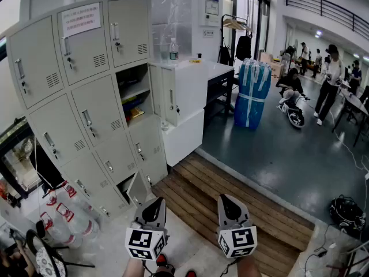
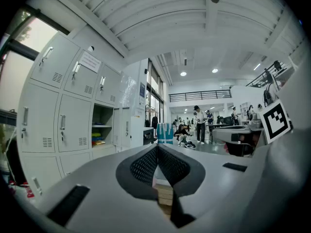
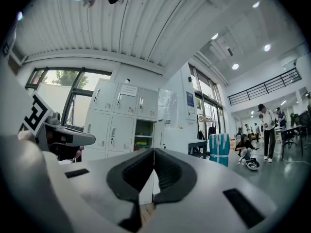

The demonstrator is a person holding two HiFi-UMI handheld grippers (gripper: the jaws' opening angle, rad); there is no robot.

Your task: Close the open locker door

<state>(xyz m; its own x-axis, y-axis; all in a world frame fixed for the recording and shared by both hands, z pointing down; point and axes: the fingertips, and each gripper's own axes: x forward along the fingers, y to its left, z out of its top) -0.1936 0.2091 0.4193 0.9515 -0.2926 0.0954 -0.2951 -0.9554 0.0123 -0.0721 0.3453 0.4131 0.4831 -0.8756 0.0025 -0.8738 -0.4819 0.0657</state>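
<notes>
A bank of grey lockers (image 1: 86, 97) stands at the left in the head view. One compartment (image 1: 134, 97) in the right column is open, with coloured items on its shelves, and its door (image 1: 164, 94) swings out to the right. A small door (image 1: 137, 189) in the bottom row also stands ajar. My left gripper (image 1: 153, 209) and right gripper (image 1: 229, 208) are low in that view, well short of the lockers, both shut and empty. The open compartment (image 2: 101, 125) shows beyond the left gripper (image 2: 157, 147), and the same compartment (image 3: 144, 135) beyond the right gripper (image 3: 153, 150).
A white cabinet (image 1: 190, 97) with a water bottle (image 1: 173, 49) on top stands beside the open door. A blue wrapped bundle (image 1: 252, 94) sits further right. Wooden planks (image 1: 230, 195) lie ahead. Several people (image 1: 328, 82) are at the back right. Bottles (image 1: 63, 212) lie at the lockers' foot.
</notes>
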